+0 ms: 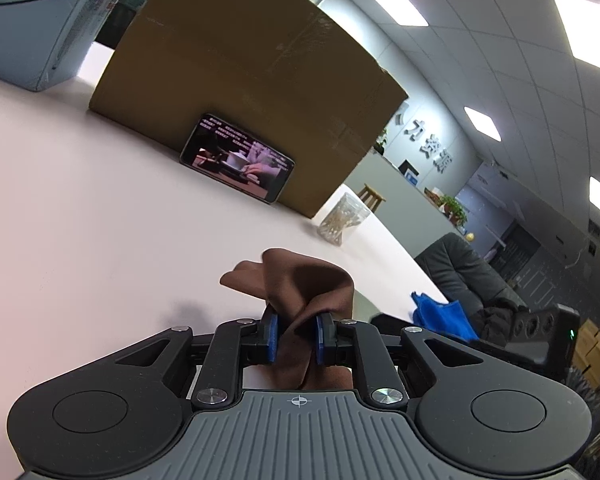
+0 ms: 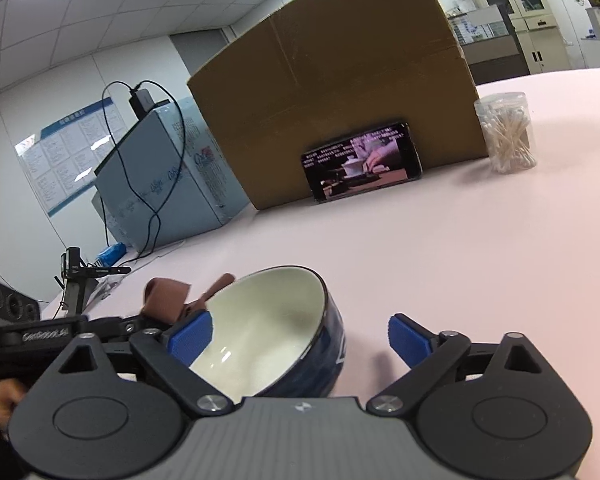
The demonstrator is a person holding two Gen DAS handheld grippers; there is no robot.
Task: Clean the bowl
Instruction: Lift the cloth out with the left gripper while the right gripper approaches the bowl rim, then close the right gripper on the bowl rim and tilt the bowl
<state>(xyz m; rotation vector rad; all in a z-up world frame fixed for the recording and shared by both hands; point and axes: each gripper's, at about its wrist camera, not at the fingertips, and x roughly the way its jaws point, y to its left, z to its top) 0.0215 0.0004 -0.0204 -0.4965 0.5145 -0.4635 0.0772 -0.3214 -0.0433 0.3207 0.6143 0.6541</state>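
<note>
A bowl (image 2: 276, 320), dark blue outside and white inside, stands on the pale table between the wide-apart fingers of my right gripper (image 2: 300, 338), which is open. The left finger pad (image 2: 192, 334) is at the bowl's near-left rim and the right pad (image 2: 408, 338) is clear of it. My left gripper (image 1: 297, 338) is shut on a brown cloth (image 1: 304, 288) above the table. In the right wrist view the same cloth (image 2: 168, 296) and the left gripper sit just left of the bowl. The bowl is not in the left wrist view.
A big cardboard box (image 2: 340, 80) stands behind, with a phone (image 2: 362, 160) playing video leaning on it. A clear jar of cotton swabs (image 2: 506, 132) is to its right, a light blue box (image 2: 164, 168) with a cable to its left. A blue cloth (image 1: 444, 316) lies at the table edge.
</note>
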